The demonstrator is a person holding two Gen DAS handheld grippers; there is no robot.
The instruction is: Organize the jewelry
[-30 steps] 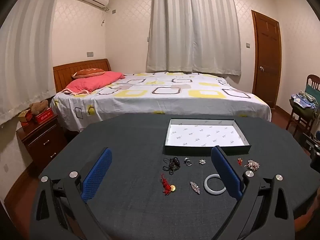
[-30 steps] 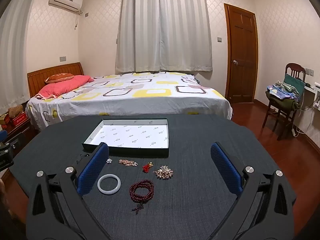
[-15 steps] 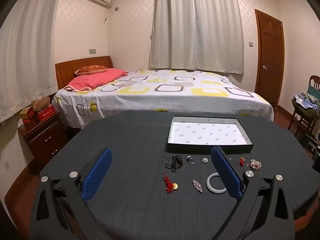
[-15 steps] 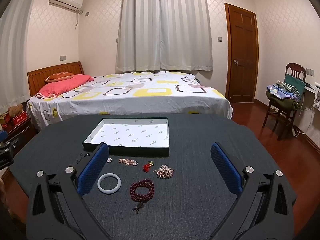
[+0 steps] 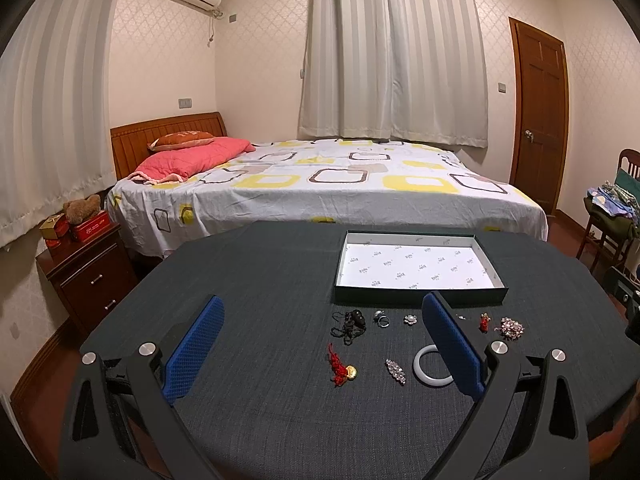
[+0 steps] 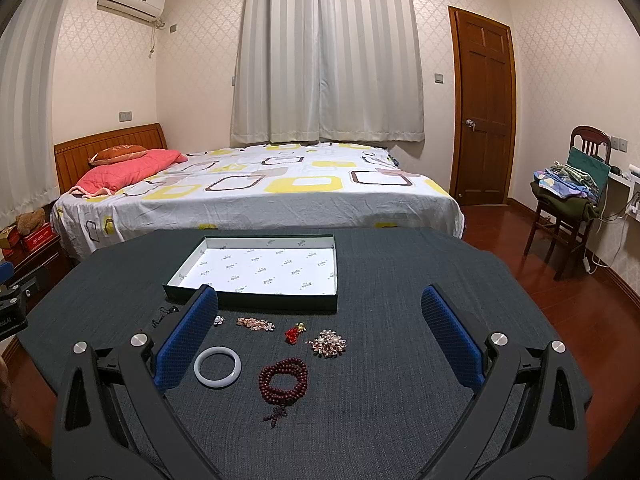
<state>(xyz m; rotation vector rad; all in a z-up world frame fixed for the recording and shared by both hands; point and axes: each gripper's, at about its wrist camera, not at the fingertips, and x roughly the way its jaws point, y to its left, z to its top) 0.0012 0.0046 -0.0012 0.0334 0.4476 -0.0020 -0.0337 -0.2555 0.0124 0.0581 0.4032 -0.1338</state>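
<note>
While both grippers, left [image 5: 320,344] and right [image 6: 320,340], gape wide and empty, jewelry lies scattered on the dark cloth-covered table [image 6: 400,380] before a bed [image 6: 260,196].

Two fisheye views, each looking forward along a handheld gripper's two blue-padded fingers, from just above the near edge of a dark cloth-covered table [image 5: 256,280]. Both face the far bed [image 5: 328,184] and curtains [image 6: 328,48]. The left wrist view sits further left, so the shallow box [image 5: 420,294] lies right of centre. The right wrist view sits further right, putting the box [image 6: 256,300] left of centre. Both share the box, the white bangle [image 5: 424,372] [image 6: 218,368], nearby jewellery, the bed and the door [image 6: 484,108]. The bangle lies close to both cameras.
</note>
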